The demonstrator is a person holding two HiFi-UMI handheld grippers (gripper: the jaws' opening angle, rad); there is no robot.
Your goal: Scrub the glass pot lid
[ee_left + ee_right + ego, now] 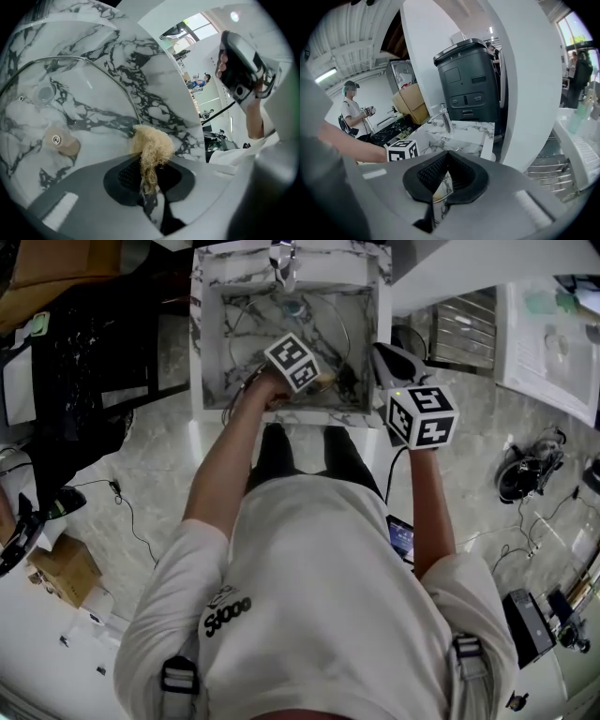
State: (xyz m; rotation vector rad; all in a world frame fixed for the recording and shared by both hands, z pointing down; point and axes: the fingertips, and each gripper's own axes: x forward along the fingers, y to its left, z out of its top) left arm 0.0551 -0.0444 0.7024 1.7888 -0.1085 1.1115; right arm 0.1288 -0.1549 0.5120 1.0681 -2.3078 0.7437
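lid (79,103): clear glass, metal rim | sink (154,79): glossy marble | scrubber (152,145): rough fibre

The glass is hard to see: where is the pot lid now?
The pot lid sits in the marble sink, left in the left gripper view, its right rim beside the scrubber in the left gripper.
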